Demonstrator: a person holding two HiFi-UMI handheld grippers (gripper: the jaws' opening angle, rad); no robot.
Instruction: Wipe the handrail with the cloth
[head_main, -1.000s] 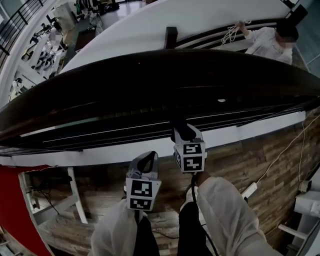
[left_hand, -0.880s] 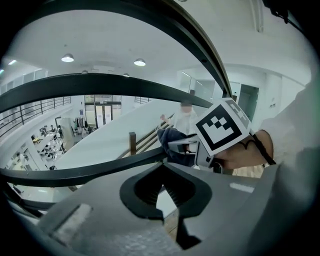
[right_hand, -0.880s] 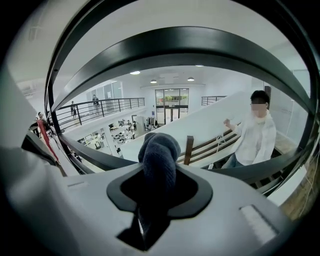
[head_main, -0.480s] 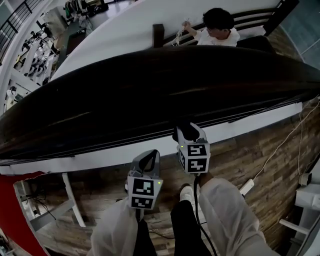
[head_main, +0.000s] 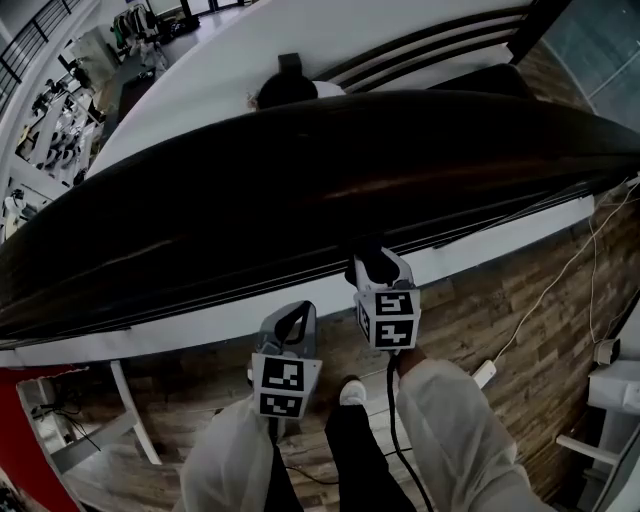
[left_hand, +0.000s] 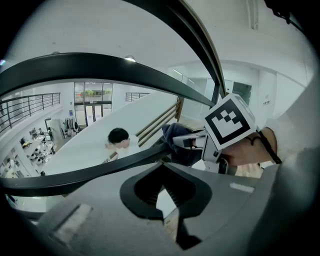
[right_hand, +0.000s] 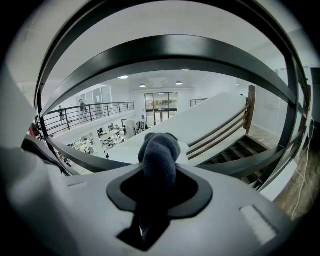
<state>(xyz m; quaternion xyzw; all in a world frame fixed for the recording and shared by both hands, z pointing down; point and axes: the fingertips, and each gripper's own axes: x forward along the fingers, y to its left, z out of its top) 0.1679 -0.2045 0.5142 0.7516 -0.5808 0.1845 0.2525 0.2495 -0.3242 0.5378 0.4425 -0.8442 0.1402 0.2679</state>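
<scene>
A broad dark handrail (head_main: 300, 170) curves across the head view. My right gripper (head_main: 368, 262) reaches up to its near underside, shut on a dark blue cloth (head_main: 364, 250) that touches the rail. In the right gripper view the cloth (right_hand: 159, 152) bulges up out of the right gripper (right_hand: 156, 180), with thin rail bars (right_hand: 165, 55) arching beyond. My left gripper (head_main: 291, 322) hangs lower and to the left, short of the rail, with its jaws together and nothing in them. From the left gripper view (left_hand: 168, 189), the right gripper (left_hand: 196, 144) presses the cloth (left_hand: 178, 145) on a rail bar (left_hand: 100, 172).
Beyond the rail a person (head_main: 285, 92) sits on a staircase far below, half hidden. A white ledge (head_main: 200, 320) runs under the rail. On the wood floor lie a white cable (head_main: 560, 280) and a power strip (head_main: 483, 373). A white frame (head_main: 130, 420) stands at left.
The view has swung along the rail, so the person on the stairs has slid left and mostly behind it. Both grippers keep about the same place and the cloth stays held.
</scene>
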